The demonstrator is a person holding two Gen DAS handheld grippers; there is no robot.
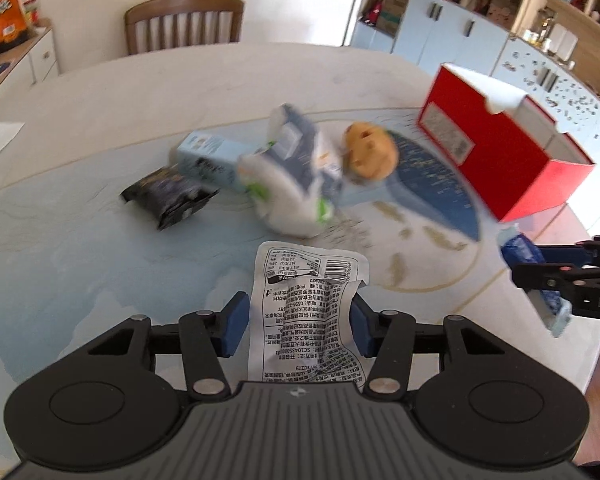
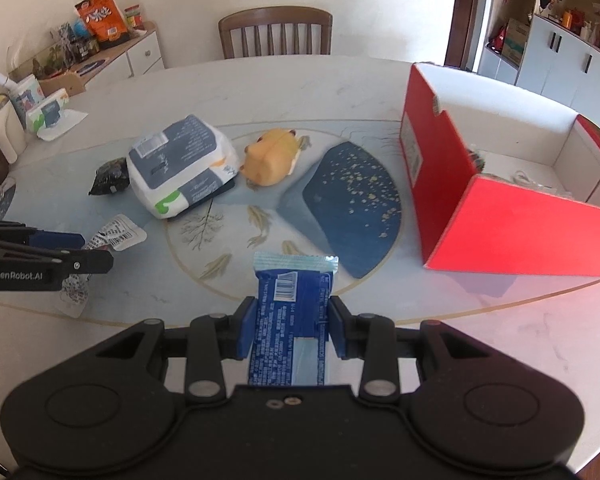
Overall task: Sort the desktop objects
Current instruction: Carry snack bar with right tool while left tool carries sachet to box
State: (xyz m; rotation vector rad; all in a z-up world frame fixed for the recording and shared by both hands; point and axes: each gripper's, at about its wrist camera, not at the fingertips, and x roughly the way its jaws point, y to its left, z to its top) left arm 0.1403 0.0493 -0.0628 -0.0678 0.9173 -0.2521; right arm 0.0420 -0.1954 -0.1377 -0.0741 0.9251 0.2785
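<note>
The left claw (image 1: 298, 326) grips a crinkled white plastic packet printed with black text (image 1: 308, 308), held above the pale round desk (image 1: 100, 128). The right claw (image 2: 292, 326) clamps a blue foil snack packet (image 2: 294, 304). An open red cardboard box (image 2: 492, 216) stands at the right, well apart from the tissue pack (image 2: 180, 164) and yellow plush toy (image 2: 272, 156).

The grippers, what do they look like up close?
Both grippers, left and right, are matte black plastic with scissor-like linkage arms, silver pivot pins and blue pads on the jaws. The left one's side carries white "GenRobot.AI" lettering. No cables or sleeves show.
</note>
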